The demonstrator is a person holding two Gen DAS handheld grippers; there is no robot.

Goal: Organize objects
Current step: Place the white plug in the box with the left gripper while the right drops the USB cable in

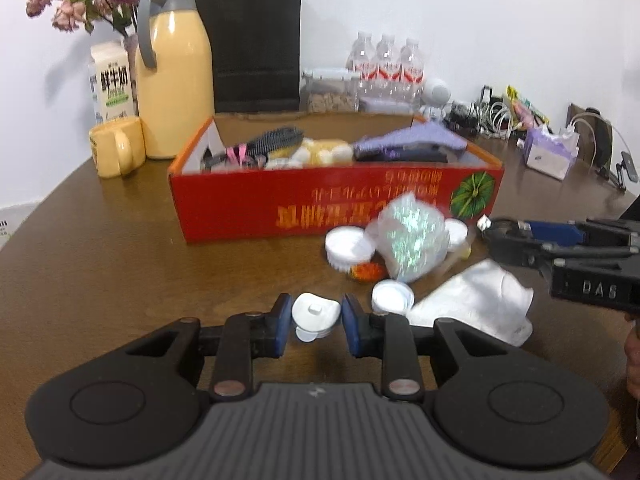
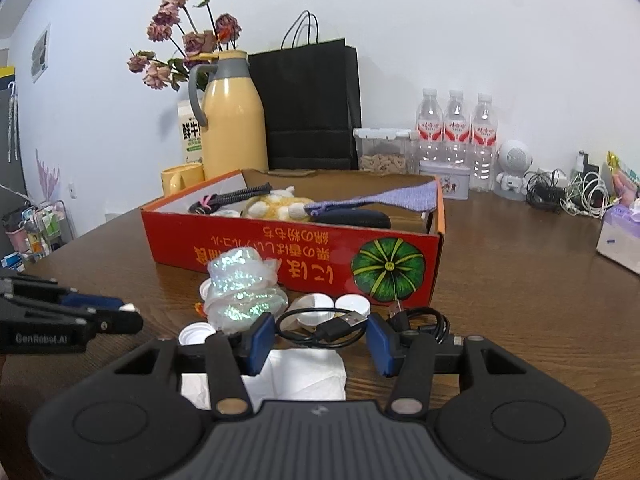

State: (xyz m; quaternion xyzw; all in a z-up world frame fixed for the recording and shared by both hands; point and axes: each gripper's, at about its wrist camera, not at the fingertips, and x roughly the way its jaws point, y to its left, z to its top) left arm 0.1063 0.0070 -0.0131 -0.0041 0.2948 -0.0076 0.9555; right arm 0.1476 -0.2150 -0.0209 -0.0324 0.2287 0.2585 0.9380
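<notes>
My left gripper (image 1: 315,309) is shut on a small white cap (image 1: 316,314), held just above the brown table (image 1: 120,260). Beyond it lie more white caps (image 1: 348,246), an iridescent plastic bag (image 1: 412,236) and a white tissue (image 1: 476,304). All sit in front of the red cardboard box (image 1: 304,200), which holds a brush, a plush toy and purple cloth. My right gripper (image 2: 320,326) stands open low over the table. The plug of a black USB cable (image 2: 344,323) lies between its fingertips, untouched by the pads. That gripper also shows at the right edge (image 1: 490,230).
At the back stand a yellow thermos (image 1: 176,76), a yellow mug (image 1: 118,146), a milk carton (image 1: 110,80), a black paper bag (image 1: 256,40) and three water bottles (image 1: 386,64). A tissue box (image 1: 550,152) and tangled cables (image 2: 576,196) sit at the right.
</notes>
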